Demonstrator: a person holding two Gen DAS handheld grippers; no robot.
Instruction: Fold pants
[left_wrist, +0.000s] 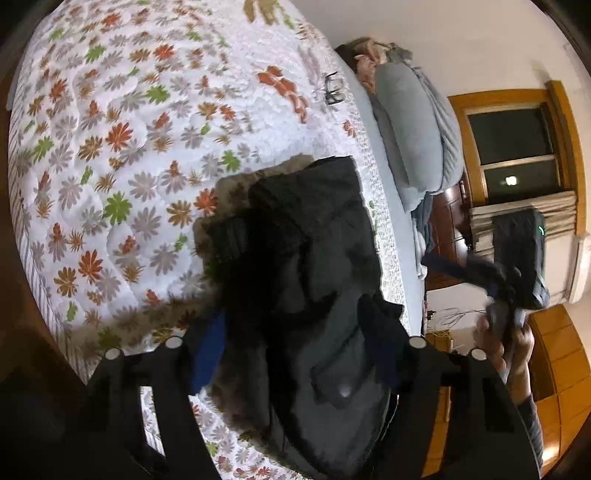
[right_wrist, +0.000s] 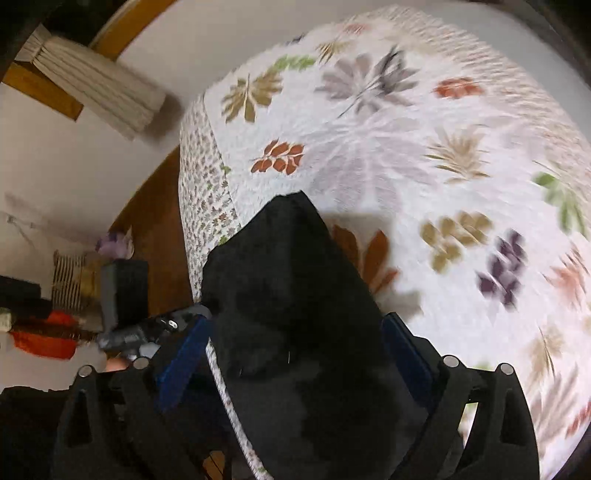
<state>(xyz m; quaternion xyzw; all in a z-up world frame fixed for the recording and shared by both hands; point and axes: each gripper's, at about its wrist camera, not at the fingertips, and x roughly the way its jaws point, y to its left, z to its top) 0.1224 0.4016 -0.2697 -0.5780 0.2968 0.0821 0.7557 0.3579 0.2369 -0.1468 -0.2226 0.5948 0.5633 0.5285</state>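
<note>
A bedroom: a bed (left_wrist: 110, 155) under a white quilted floral bedspread fills most of both views, with a grey-blue rolled duvet (left_wrist: 413, 140) along its far side, a wood-framed window (left_wrist: 517, 140) in the wall behind and a wooden floor beyond the edge. The black pants (left_wrist: 303, 236) lie in a folded bundle near the edge of the bed, close to a corner of the mattress as the right wrist view shows, so both hands can reach them from the side where the person stands.

The left gripper (left_wrist: 295, 354) sits low over the near end of the bundle, its blue-padded fingers (left_wrist: 207, 354) standing on either side of the dark cloth. Whether the pads actually press the fabric cannot be told here: the cloth hides the inner faces. Its placement suggests it is there to pin or pinch the near layer while the stack is tidied.

The right gripper (right_wrist: 295, 354) points steeply down over the same bundle with its fingers (right_wrist: 181, 365) spread wide and clear of the cloth, so it is released. The left wrist view also catches it off the side of the bed (left_wrist: 513, 280), in a hand (left_wrist: 509, 343). The blur in its view suggests a quick sweep.

Judging by the compact rectangle, the folding looks nearly complete.
</note>
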